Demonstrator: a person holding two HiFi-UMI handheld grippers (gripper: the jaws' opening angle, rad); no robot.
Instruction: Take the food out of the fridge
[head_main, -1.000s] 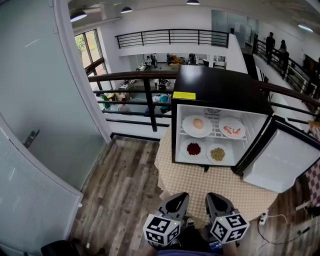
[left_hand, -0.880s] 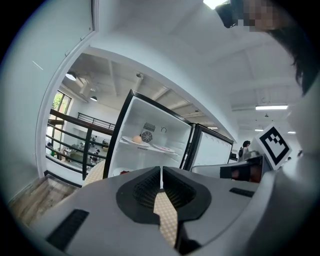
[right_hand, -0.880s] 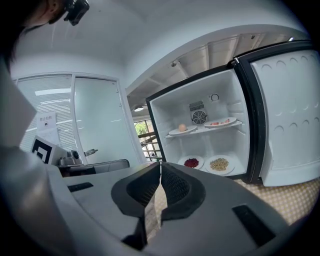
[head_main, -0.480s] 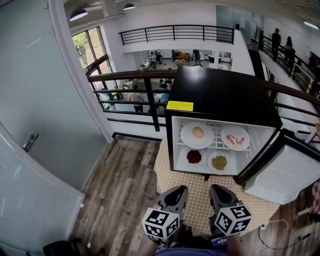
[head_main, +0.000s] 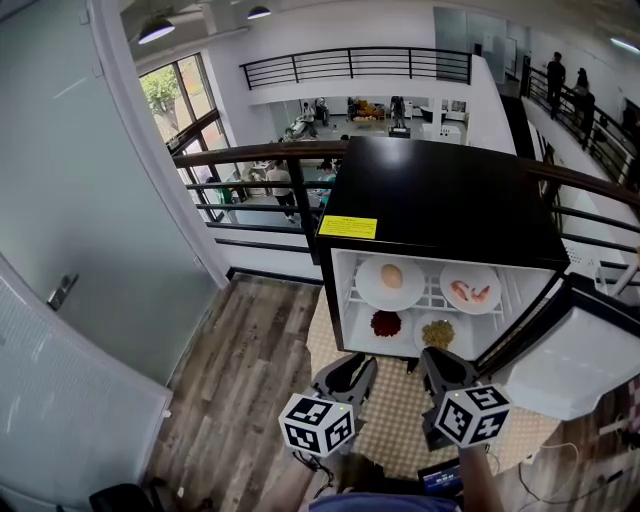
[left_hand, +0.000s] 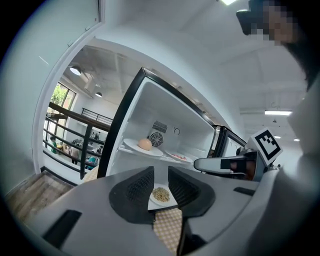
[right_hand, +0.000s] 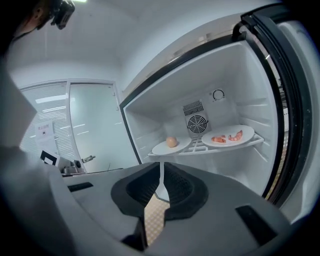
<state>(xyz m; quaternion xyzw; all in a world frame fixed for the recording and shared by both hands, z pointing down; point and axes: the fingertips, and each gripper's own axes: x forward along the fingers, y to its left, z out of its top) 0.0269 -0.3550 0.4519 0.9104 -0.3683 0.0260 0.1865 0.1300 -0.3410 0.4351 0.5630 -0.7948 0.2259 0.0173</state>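
1. Four plates of food sit in the open fridge (head_main: 440, 200): egg-shaped item (head_main: 391, 276) and shrimp (head_main: 470, 292) on the upper shelf, red food (head_main: 386, 323) and grains (head_main: 437, 333) below. None is out yet.
2. Change: we see the fridge larger in the head view than a second ago, and both grippers are nearer its opening, over the checked tabletop (head_main: 385, 425).
3. Left gripper (head_main: 347, 372): jaws have just been opening and are now spread, nothing between them. The grains show through the gap, well beyond.
4. Right gripper (head_main: 447, 368): jaws pressed together, empty.
5. We judge this an approach, with the left prepping the first grab, likely a lower plate.
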